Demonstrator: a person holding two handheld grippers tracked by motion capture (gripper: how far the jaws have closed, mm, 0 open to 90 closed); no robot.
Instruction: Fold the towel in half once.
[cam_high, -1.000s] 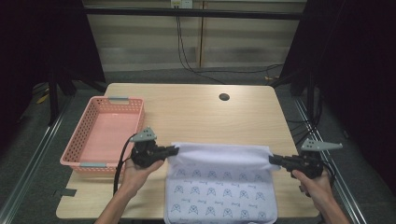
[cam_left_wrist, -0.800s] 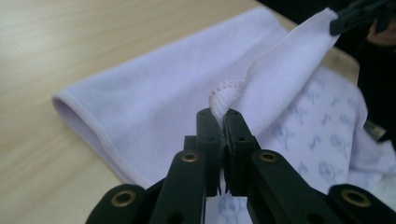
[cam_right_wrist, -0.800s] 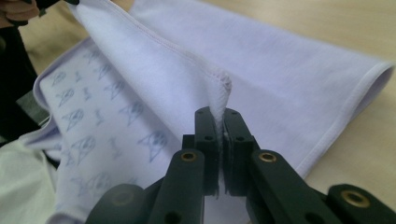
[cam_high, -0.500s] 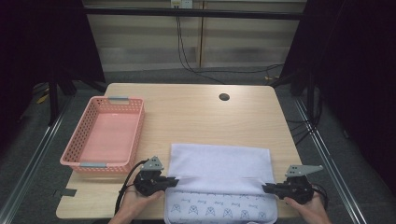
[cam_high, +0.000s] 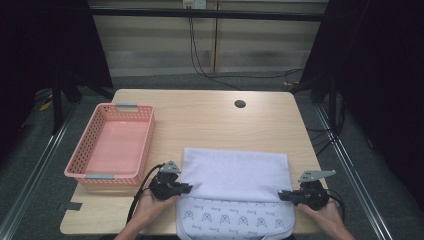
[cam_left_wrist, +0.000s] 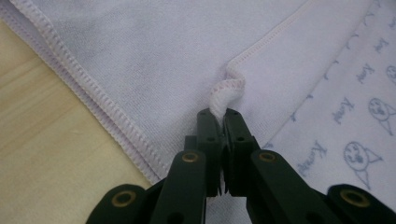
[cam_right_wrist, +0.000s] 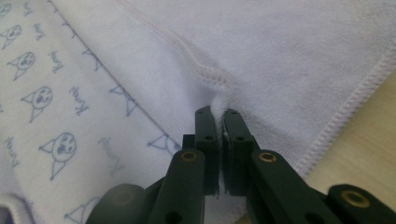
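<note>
Towel folding on tabletop: left tool and right tool each clamped on folded-over hem, one per corner, keeping fold edge taut, square.

place: lab recording rig; evidence: black curtains; floor rails; cables

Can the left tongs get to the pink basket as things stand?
Probably not yet: the left tongs are shut on the towel corner. The basket sits close beside them with bare table between, so once they let go the way looks free.
</note>
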